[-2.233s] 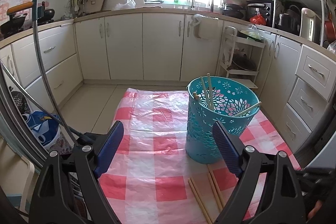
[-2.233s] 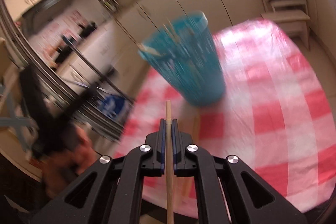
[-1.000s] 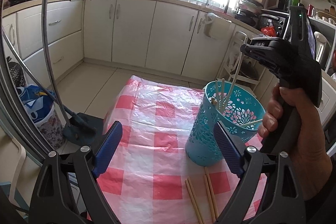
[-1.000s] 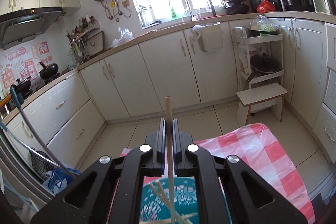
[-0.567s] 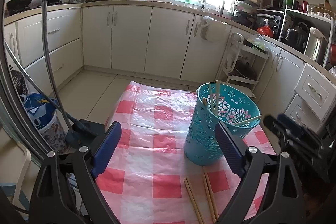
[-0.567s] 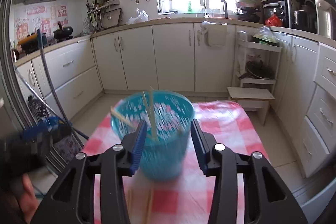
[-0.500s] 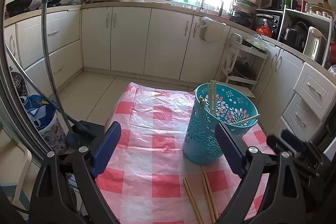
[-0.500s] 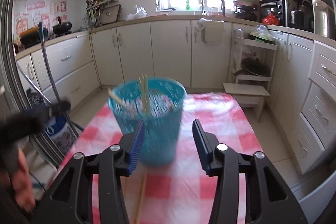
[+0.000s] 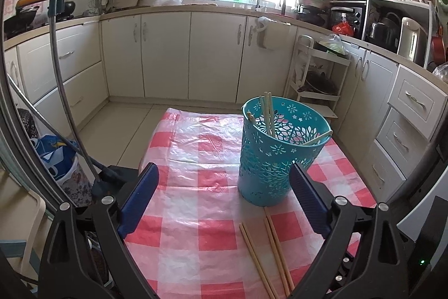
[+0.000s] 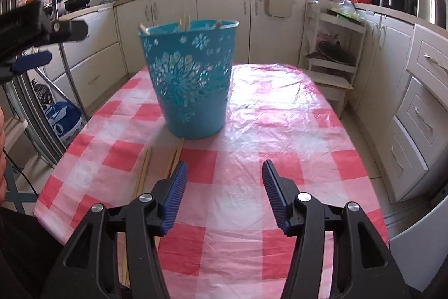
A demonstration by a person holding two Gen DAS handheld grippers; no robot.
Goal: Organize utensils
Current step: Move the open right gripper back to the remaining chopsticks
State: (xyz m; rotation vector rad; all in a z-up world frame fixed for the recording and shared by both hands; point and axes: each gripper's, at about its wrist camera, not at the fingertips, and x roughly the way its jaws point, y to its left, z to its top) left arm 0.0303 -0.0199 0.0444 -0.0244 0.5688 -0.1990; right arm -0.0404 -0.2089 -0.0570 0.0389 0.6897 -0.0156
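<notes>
Checked tablecloth (image 9: 207, 187): perhaps 4 chopsticks (image 9: 266, 251) beside teal basket (image 9: 280, 156); both claws released, empty.

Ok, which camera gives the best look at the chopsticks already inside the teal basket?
The left wrist view: it looks down into the teal basket, showing the chopsticks inside leaning on its rim. The right wrist view sees the basket from the side, so only their tips show above the rim.
</notes>
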